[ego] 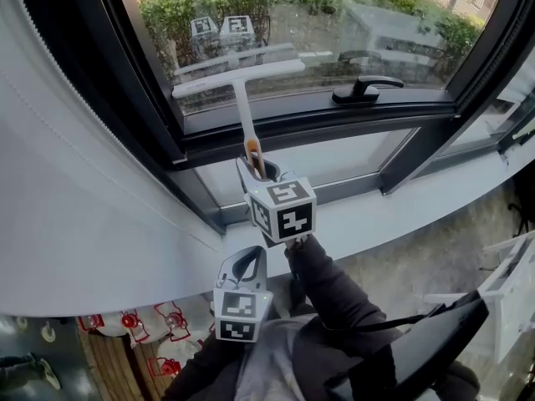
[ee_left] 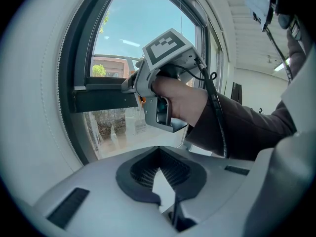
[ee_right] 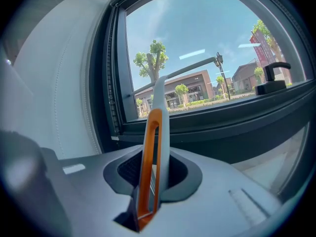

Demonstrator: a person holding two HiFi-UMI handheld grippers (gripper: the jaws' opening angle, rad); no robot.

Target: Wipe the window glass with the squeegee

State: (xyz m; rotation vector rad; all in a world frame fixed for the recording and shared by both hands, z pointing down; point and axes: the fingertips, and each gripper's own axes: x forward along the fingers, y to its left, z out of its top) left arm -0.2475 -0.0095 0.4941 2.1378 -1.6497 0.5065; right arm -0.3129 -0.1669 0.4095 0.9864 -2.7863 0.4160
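The white T-shaped squeegee with an orange-backed handle (ego: 242,98) is clamped by its handle in my right gripper (ego: 254,164). Its blade lies on, or just off, the window glass (ego: 351,23), low on the pane's left. No wiped track shows, so I judge most wiping remains. My right arm reaches forward; the left gripper (ego: 247,264) hangs low, jaws together, empty.

Beyond the right gripper (ego: 253,160) fingertips and squeegee (ego: 243,111): bare glass (ego: 334,23). Window handle (ego: 366,86) juts right of them; wall (ego: 67,182) crowds left.
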